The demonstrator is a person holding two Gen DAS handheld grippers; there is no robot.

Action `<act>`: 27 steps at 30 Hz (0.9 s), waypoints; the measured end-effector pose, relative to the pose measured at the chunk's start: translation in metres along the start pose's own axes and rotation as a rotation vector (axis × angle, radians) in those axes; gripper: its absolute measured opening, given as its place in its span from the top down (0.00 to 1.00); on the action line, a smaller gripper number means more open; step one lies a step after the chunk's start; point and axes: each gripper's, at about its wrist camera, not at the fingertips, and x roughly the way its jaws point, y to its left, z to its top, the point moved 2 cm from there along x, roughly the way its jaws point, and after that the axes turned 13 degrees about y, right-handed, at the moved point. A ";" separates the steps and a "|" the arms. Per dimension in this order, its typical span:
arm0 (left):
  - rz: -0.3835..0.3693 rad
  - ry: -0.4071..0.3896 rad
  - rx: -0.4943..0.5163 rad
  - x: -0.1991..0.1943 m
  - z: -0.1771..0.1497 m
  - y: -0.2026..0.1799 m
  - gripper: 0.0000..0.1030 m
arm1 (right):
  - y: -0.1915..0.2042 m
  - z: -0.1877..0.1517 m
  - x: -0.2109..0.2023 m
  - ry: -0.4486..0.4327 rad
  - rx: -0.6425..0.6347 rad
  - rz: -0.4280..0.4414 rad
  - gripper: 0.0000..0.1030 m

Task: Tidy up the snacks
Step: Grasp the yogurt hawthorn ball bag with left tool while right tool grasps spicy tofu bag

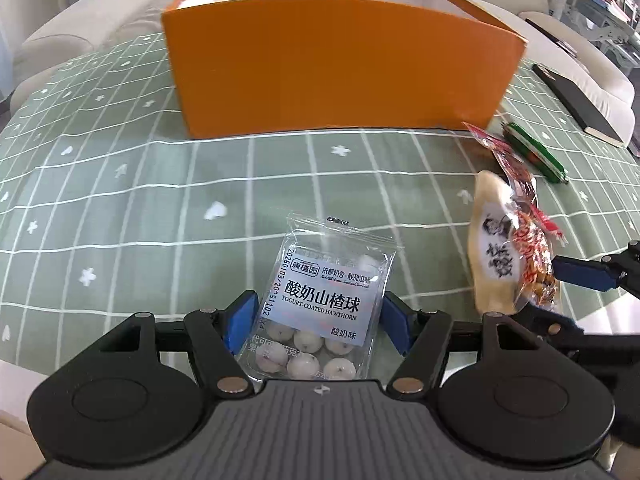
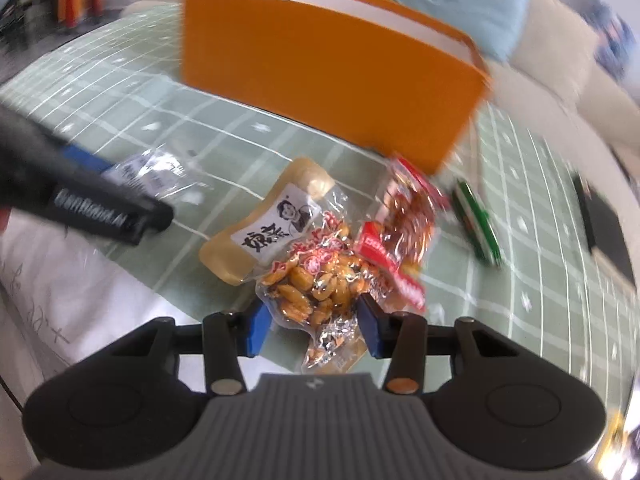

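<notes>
- Left wrist view: the left gripper [image 1: 316,322] has its blue pads on either side of a clear packet of yogurt-coated hawthorn balls [image 1: 320,304], which lies near the front edge of the green checked tablecloth [image 1: 140,184]. The pads sit at the packet's edges, but whether they press it cannot be told.
- The packet's label reads "YOGURT-COATED HAWTHORN" under large Chinese characters, with a printed date code running up its left side.
- An orange box [image 1: 336,72] stands open-topped toward the far edge of the table — its floor is hidden, so what it already holds is unknown.
- To the right, a pale snack pack [image 1: 494,256] and a red-printed one overlap; a green pen [image 1: 536,152] and a black notebook [image 1: 576,100] lie nearer the right edge.
- Right wrist view, blurred: the right gripper [image 2: 314,326] is open around a clear bag of orange coated nuts [image 2: 316,284], pads apparently apart from it.
- Beside it lie the pale pack with a cartoon face and Chinese brush writing, and a red snack bag [image 2: 404,216] near the box's corner.
- Judgement: at least four snacks remain outside the box — sorting looks early or midway.
</notes>
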 end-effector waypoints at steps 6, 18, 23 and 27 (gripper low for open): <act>-0.012 -0.005 0.006 0.003 0.001 -0.016 0.26 | -0.040 -0.011 0.004 0.089 0.243 0.221 0.54; 0.013 -0.021 -0.007 0.001 -0.001 -0.017 0.26 | -0.050 -0.015 -0.002 -0.025 0.292 0.401 0.43; 0.023 -0.026 -0.004 0.001 0.001 -0.018 0.26 | -0.054 -0.011 -0.002 -0.076 0.263 0.305 0.29; 0.028 -0.036 0.008 0.003 0.002 -0.019 0.25 | -0.059 -0.009 0.008 -0.094 0.261 0.264 0.21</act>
